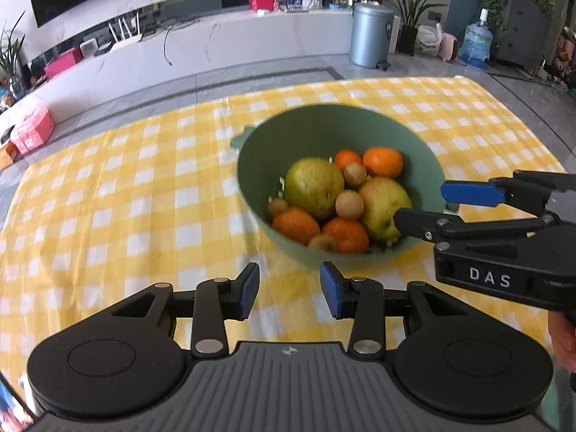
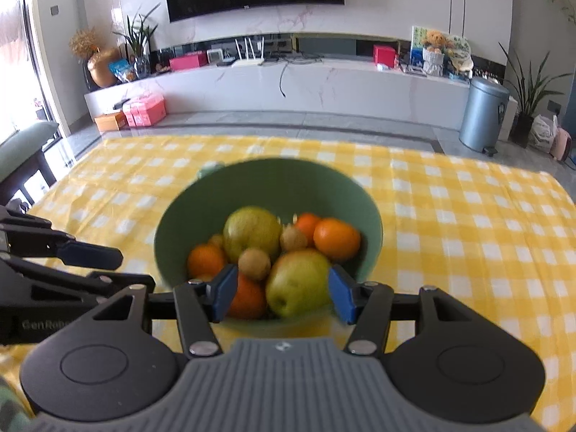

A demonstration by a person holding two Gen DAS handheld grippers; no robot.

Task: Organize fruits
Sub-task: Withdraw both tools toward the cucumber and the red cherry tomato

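A green bowl [image 1: 273, 151] [image 2: 187, 216] stands on the yellow checked tablecloth [image 1: 126, 194] [image 2: 450, 234]. It holds two yellow-green pears [image 1: 313, 185] [image 2: 298, 282], several oranges [image 1: 382, 161] [image 2: 336, 239] and several small brown round fruits [image 1: 349, 204] [image 2: 254, 264]. My left gripper [image 1: 289, 289] [image 2: 133, 270] hovers open over bare cloth just in front of the bowl, with nothing between its blue pads. My right gripper [image 2: 283, 297] [image 1: 421, 203] is open at the bowl's near right rim, above the fruit, and grips nothing.
The table's far edge [image 2: 288, 136] meets a grey tiled floor. Beyond it stand a white TV cabinet [image 2: 324, 86], a grey pedal bin [image 1: 370, 36] [image 2: 484, 111] and potted plants. A hand [image 1: 561, 338] holds the right gripper.
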